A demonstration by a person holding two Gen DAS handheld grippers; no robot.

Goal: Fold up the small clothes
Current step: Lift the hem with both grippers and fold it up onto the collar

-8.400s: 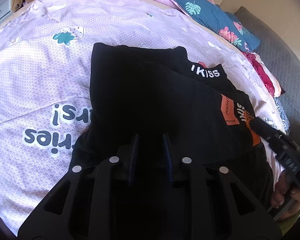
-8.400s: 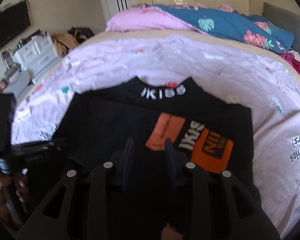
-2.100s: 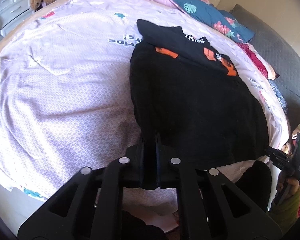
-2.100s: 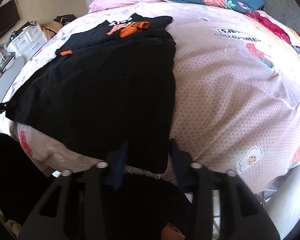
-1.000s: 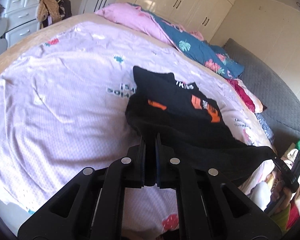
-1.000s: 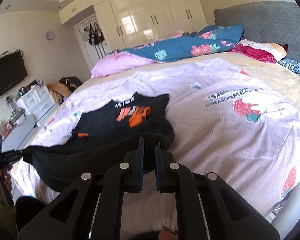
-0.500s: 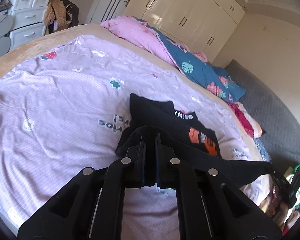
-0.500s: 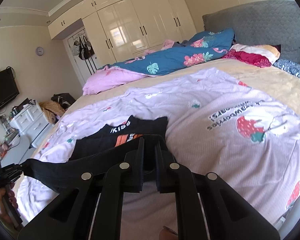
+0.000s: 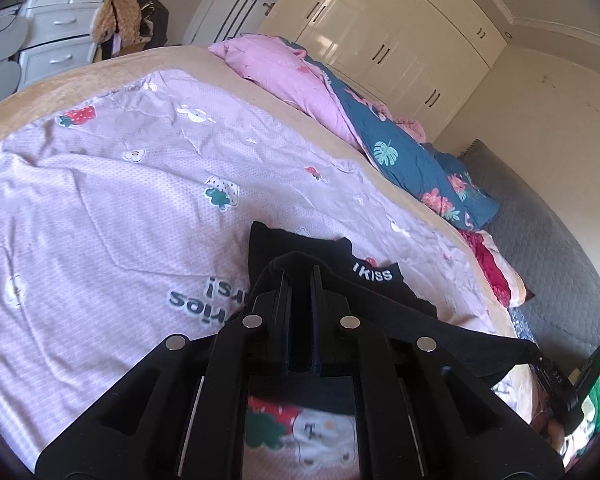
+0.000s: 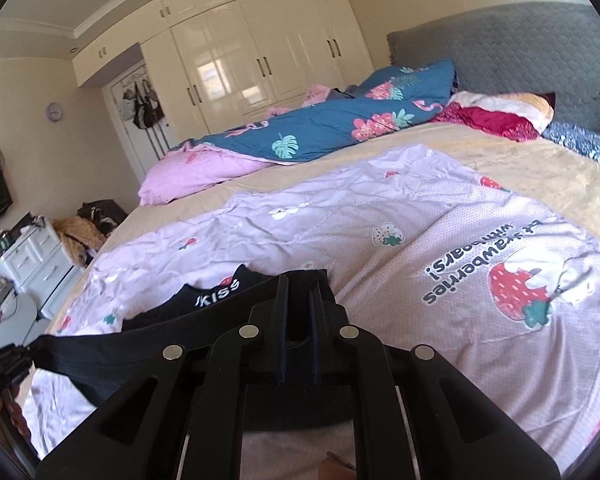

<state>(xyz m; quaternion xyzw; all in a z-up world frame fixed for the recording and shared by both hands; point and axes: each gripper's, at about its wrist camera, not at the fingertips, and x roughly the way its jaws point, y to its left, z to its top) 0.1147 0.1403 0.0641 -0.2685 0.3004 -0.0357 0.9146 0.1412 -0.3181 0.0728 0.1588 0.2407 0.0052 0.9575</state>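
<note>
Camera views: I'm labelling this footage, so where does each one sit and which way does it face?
Left wrist: rides the left tongs, facing across the bed toward wardrobes; right tongs show at right.
Right wrist: rides the right tongs, facing the headboard; left tongs show at left.
Shared: the black shirt stretched between both tongs.

Shirt on bedspread, quilt behind

The black shirt front lies hidden beneath its lifted hem and both claws.
</note>
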